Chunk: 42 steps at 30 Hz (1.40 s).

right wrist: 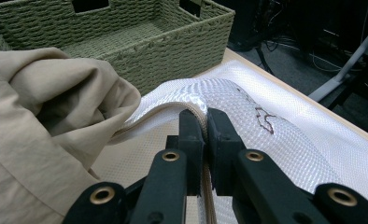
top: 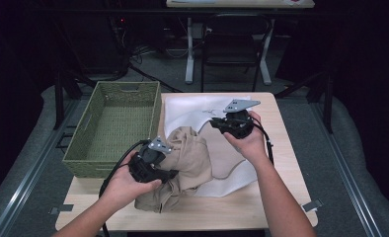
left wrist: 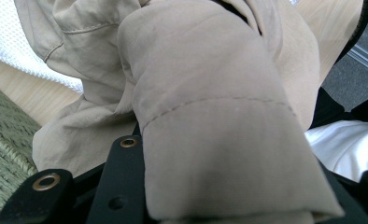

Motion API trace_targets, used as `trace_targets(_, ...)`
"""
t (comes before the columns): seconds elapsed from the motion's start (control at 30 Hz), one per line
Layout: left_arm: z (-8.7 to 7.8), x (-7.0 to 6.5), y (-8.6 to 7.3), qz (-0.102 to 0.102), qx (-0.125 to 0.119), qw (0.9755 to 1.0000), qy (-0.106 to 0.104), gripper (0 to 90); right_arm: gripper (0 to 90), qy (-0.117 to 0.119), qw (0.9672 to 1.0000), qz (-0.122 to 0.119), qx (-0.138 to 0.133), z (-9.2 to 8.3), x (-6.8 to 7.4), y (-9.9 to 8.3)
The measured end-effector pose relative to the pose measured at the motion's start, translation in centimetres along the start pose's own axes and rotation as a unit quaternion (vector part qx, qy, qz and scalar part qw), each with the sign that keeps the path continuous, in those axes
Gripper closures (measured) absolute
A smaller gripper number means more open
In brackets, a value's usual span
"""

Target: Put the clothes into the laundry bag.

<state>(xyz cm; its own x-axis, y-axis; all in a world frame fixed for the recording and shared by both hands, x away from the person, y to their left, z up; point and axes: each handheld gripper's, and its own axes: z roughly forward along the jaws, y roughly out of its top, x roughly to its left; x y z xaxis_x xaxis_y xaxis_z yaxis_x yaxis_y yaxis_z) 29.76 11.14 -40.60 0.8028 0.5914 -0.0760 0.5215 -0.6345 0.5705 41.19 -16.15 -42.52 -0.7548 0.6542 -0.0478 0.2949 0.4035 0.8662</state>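
Left tongs (left wrist: 210, 205) buried under tan garment (left wrist: 219, 116); white cloth (right wrist: 266, 135) mark unreadable.

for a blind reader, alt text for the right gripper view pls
The right tool is shut on an edge of the white mesh garment. A crumpled beige garment lies left, with a green woven basket behind.

Dark room, grey floor (top: 330, 148), black chair (top: 234, 39), white-legged desk (top: 190, 54) behind
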Motion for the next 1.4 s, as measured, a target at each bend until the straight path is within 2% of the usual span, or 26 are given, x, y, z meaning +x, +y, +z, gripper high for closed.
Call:
trace_targets(0.43, -0.1, -1.0, 0.2, 0.013, -0.003, 0.9999, -0.01, 62.6, 85.3, 0.0, 1.0, 0.001, 0.0, 0.0, 0.0, 0.0)
trace_targets(0.9, 1.4, -1.6, 0.7, 0.026, 0.012, 0.9993, -0.024, 62.6, 85.4, 0.0, 1.0, 0.0, -0.001, -0.1, 0.0, 0.0)
trace_targets(1.4, 2.8, -1.4, 0.8, 0.018, 0.013, 0.999, -0.038, 62.6, 85.3, -0.001, 1.0, 0.001, 0.0, -0.1, 0.0, 0.0)
